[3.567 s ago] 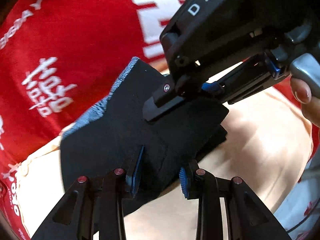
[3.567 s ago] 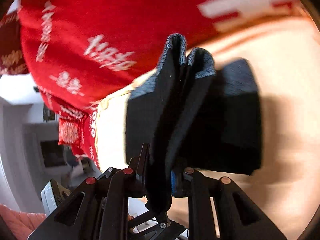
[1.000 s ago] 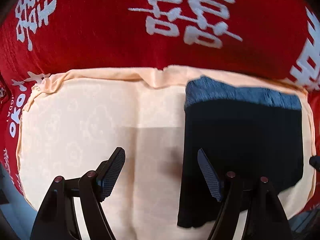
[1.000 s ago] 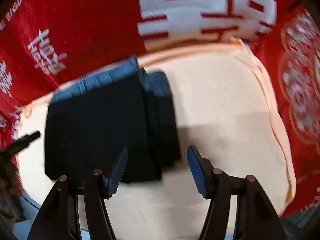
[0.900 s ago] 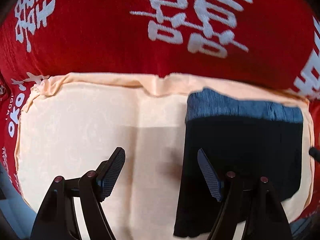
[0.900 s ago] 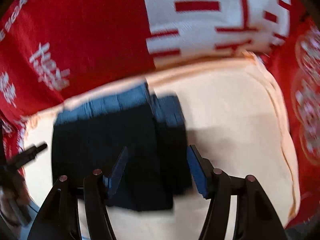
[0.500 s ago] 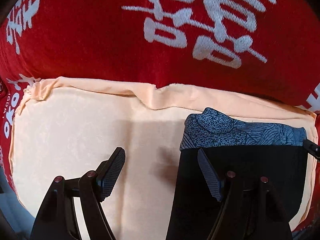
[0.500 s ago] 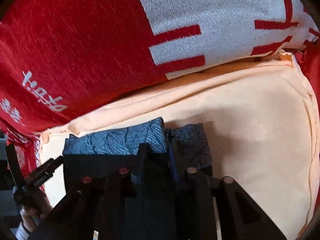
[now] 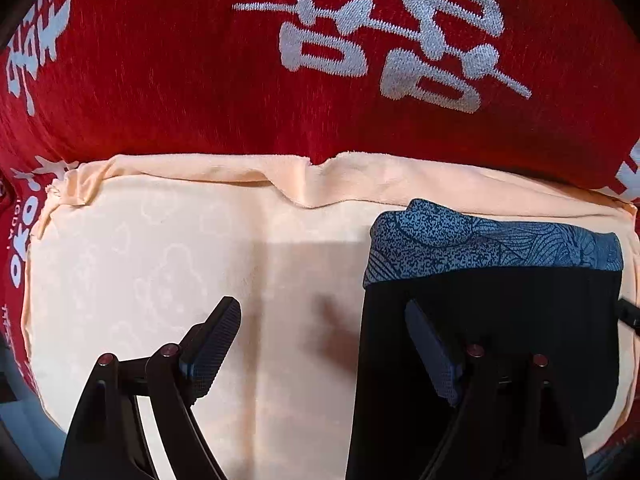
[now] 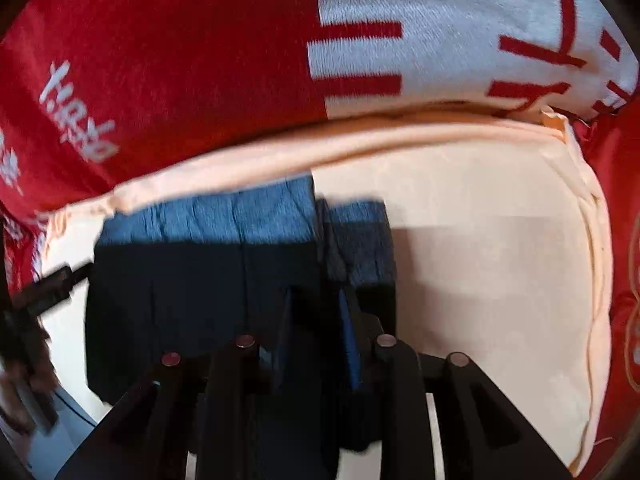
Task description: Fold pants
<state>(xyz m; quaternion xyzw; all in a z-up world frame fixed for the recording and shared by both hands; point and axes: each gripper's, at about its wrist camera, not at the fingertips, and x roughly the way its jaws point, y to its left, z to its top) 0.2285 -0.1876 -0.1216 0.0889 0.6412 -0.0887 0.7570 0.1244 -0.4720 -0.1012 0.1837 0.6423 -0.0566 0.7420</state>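
Each tool (image 9: 322,350) is black, with red-capped screws and blue textured finger pads (image 9: 212,340).

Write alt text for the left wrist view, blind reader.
The open left gripper hovers over a peach cushion, its right finger overlapping folded black pants with a blue patterned waistband. A red blanket with white characters fills the background.

The pants (image 9: 500,320) are matt black cloth with a speckled blue band; the peach cushion (image 9: 160,272) looks smooth, perhaps faintly embossed; the red blanket (image 9: 180,80) is fuzzy knit.
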